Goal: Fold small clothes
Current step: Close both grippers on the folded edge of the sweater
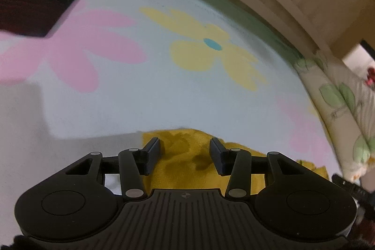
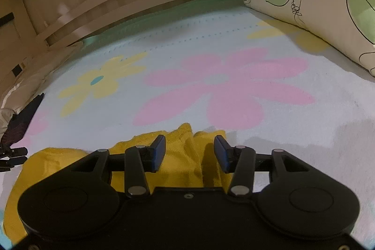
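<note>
We're over a mustard-yellow terry-cloth garment lying rumpled on a pale blue bed blanket with big pink and yellow flowers. It sits at the near edge of the blanket, right under both claws, with a bunched ridge poking up at its far side in the right wrist view.

Right claw: jaws apart, straddling that bunched ridge; the pads don't look pressed into the cloth, so we read it as released. Left claw: jaws apart too, hovering over a wrinkled patch of the same garment, nothing pinched that we can see. The left view is motion-blurred, so actual contact with the fabric is hard to call.

Our read on the step: early, at the grasp/re-grasp stage before a fold. Cloth isn't flattened and no clean crease shows.

Next move likely calls for:
- each claw settling on an edge or corner, not the middle of a bunch
- closing on a single layer
- pulling apart to take out wrinkles, then carrying one side over the other

A dark, near-black folded cloth lies well apart at the far left of the blanket, clear of the work. Green-leaf patterned cream pillows border the right side.
</note>
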`<state>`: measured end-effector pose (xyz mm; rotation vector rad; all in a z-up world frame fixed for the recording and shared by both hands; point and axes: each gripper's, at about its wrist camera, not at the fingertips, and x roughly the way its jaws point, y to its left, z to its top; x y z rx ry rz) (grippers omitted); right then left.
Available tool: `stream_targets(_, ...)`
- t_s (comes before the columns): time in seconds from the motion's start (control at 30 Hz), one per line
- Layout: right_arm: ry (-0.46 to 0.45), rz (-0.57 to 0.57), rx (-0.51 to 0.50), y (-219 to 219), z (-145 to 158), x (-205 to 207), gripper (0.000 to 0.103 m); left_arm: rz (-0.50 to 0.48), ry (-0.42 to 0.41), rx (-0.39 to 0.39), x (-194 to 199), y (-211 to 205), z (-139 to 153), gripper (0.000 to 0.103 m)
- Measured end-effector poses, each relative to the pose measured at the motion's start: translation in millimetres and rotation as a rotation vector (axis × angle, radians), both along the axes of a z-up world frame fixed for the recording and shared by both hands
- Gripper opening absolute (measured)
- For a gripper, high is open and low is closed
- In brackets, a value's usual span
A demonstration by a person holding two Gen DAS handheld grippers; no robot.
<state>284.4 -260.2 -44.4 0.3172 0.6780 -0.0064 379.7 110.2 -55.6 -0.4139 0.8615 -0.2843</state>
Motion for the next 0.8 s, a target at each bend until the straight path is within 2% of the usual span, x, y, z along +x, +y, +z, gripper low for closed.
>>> stream_targets(0.17,-0.006,-0.012,-0.002,-3.3,0.7,-2.4,0.055,-0.161,-0.041,0.086,-2.4,-28.6,2.8,0.043)
stream_targets(0.23,-0.005,-0.017,0.001,-6.1,0.2,-1.6,0.055,-0.196,-0.054,0.144,-5.0,-38.3,-0.5,0.029)
stream_targets(0.27,-0.006,-0.021,0.002,-7.3,-0.1,-1.1,0.055,-0.197,-0.060,0.164,-5.9,-40.9,-1.8,0.020)
stream_targets(0.43,-0.013,-0.006,0.005,-7.6,-1.6,8.1,0.055,-0.172,-0.083,0.155,-11.0,-35.9,-3.5,0.019)
stream_targets(0.57,-0.018,0.052,-0.011,1.5,-4.1,18.4,0.056,-0.156,-0.080,0.139,-10.5,-30.6,-5.9,0.019)
stream_targets(0.73,0.014,0.096,-0.035,13.9,-15.1,27.7,0.057,-0.144,-0.077,0.125,-10.2,-29.8,-7.8,0.019)
stream_targets(0.77,0.022,0.108,-0.046,16.9,-16.9,28.5,0.055,-0.140,-0.086,0.127,-11.5,-29.7,-7.1,0.015)
stream_targets(0.8,0.021,0.120,-0.062,19.5,-16.8,27.4,0.048,-0.133,-0.100,0.134,-13.7,-29.5,-5.4,0.008)
